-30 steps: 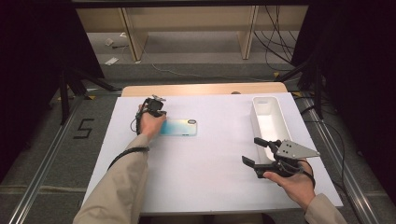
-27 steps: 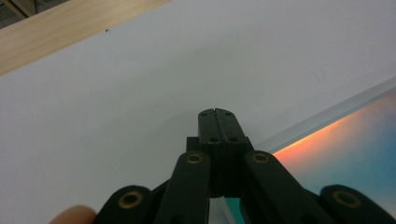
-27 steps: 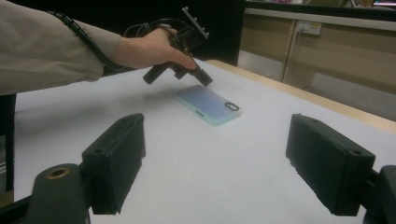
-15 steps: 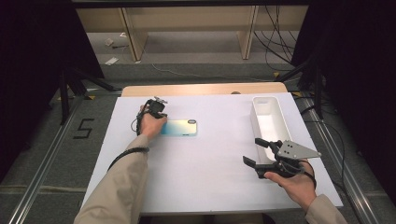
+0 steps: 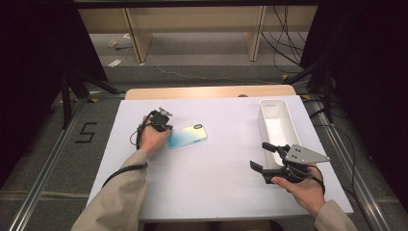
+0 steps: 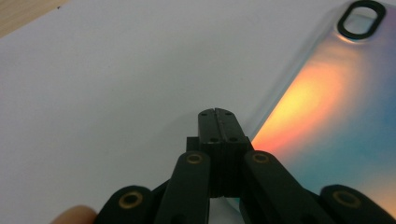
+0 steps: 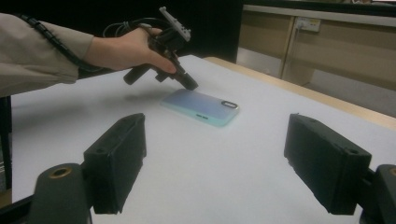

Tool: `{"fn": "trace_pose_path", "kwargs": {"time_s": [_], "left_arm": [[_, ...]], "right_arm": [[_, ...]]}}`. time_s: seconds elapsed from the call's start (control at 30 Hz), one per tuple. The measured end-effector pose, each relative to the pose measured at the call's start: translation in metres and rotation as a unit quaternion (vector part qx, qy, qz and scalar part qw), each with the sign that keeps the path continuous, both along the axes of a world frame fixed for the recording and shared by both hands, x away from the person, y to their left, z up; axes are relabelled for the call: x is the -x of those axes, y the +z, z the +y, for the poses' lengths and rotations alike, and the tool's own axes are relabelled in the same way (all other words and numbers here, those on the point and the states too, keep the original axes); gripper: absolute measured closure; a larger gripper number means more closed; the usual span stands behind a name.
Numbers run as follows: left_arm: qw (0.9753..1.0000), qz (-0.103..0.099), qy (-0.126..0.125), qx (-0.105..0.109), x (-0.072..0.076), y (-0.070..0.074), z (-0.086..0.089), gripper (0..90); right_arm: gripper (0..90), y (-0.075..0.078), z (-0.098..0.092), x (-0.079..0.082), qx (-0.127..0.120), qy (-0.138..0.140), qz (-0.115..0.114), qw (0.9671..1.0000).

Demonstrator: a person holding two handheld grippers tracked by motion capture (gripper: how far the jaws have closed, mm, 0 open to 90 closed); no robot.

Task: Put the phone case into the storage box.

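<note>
Little has shifted over the last second: the phone case [image 5: 188, 137] lies where it lay, the left tongs [image 5: 162, 126] stay at its near-left corner, and the right tongs [image 5: 264, 156] have drifted only slightly. Iridescent, running from pale teal to orange, the phone case lies flat on the white counter [image 5: 211, 183], its camera cut-out at the end farthest from the left tongs. In the left gripper view the left tongs [image 6: 218, 114] have their jaws pressed fully together with nothing between them, the tip down at the counter just beside the long edge of the phone case [image 6: 327, 112], which spreads off to the right of the tip. Whether the tip touches the case cannot be told. From the right gripper view the left tongs [image 7: 190, 86] slant down from the left hand [image 7: 125, 49] to the case's far-left corner. The right tongs [image 7: 215, 163] gape wide, empty, with the phone case [image 7: 201, 107] well ahead of them and framed between the two jaws. The right hand [image 5: 300, 190] holds them low over the near right part of the counter. A long white tray [image 5: 275, 126] stands lengthwise just beyond the right tongs, well apart from the case.
</note>
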State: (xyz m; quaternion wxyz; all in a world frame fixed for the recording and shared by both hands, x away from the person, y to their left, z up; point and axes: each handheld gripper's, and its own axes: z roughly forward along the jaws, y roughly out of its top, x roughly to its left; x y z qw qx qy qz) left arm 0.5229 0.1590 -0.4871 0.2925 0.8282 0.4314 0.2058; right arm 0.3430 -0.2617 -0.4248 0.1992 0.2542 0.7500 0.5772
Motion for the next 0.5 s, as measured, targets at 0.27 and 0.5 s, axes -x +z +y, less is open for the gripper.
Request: {"fn": "trace_pose_path", "kwargs": {"time_s": [0.27,0.5], "left_arm": [[0.9996,-0.012,-0.026,-0.002,0.027,-0.002,-0.005,90.0],[0.9988,-0.021,-0.042,-0.015,0.045,-0.003,-0.009,90.0]], "right_arm": [[21.8,0.000,0.001,-0.001,0.001,-0.003,0.000,1.0000],[21.8,0.000,0.002,-0.002,0.003,-0.002,0.000,1.0000]]}}
